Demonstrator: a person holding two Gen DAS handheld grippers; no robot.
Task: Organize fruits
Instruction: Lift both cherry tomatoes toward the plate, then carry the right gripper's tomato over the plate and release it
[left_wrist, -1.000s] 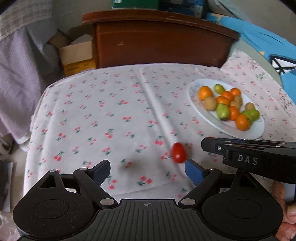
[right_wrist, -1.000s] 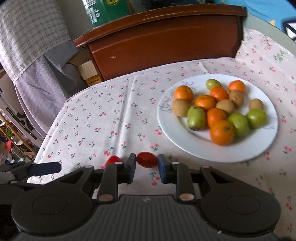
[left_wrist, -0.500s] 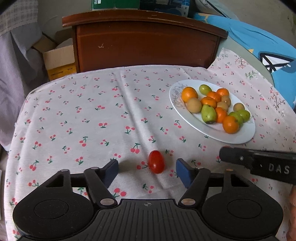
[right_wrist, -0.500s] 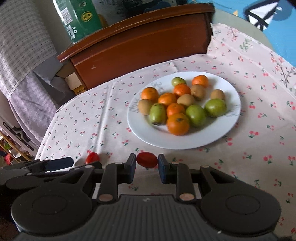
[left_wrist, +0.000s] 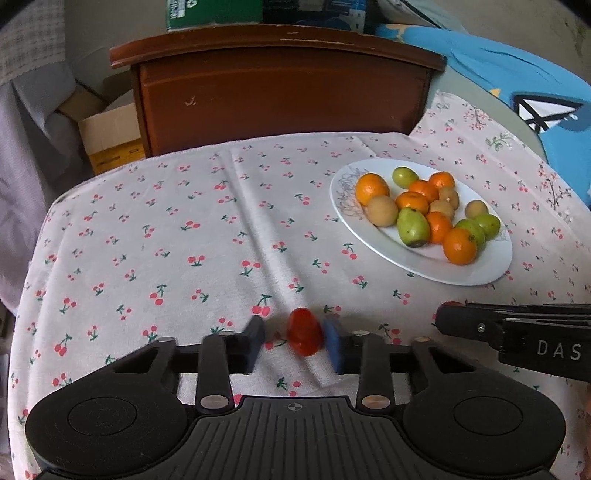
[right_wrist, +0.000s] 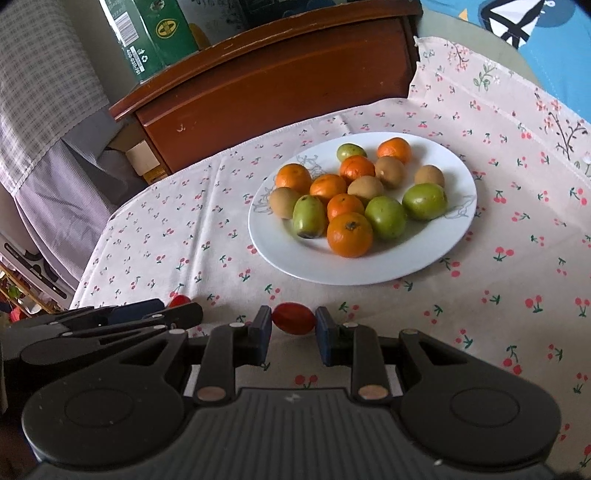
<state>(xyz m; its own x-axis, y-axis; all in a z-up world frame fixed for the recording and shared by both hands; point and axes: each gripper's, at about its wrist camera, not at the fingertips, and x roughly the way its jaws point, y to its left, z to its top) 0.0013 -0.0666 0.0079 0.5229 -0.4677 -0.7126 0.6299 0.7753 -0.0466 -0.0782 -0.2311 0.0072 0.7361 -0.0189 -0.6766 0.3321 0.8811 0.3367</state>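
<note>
Red fruit, left: small oval red cherry tomato (left_wrist: 303, 336) on the cherry-print cotton tablecloth (left_wrist: 177, 236), between the blue pads of the left gripper (left_wrist: 294, 341). Blurred in the left wrist view.
Left jaws: narrowed around this tomato; right pad touching or nearly so, a gap shows at the left pad. Not clamped as far as I can tell.
Red fruit, centre: second small red cherry tomato (right_wrist: 294, 318), pinched end to end in the right gripper (right_wrist: 293, 328), both pads in contact, held over the cloth just short of the plate.
Right jaws: closed on the tomato, narrow.
Target, right: white round ceramic plate (right_wrist: 428, 254) carrying small orange mandarins (right_wrist: 349, 234), green jujube-like fruits (right_wrist: 385, 217) and brown kiwi-like fruits (right_wrist: 283, 202). Bare rim area faces the right gripper.
Background: dark brown wooden cabinet (left_wrist: 280, 92) beyond the table edge.
Step in hand (judged): both remaining loose tomatoes being collected, right one already in carry, left one at the point of grasp.
Next move calls for: left pads to finish closing squarely on the tomato without rolling it; right gripper forward over the bare near part of the plate, then a low, gentle release.
Risk: soft, round fruit; too firm a squeeze may split it, a high drop may roll it off the plate.
</note>
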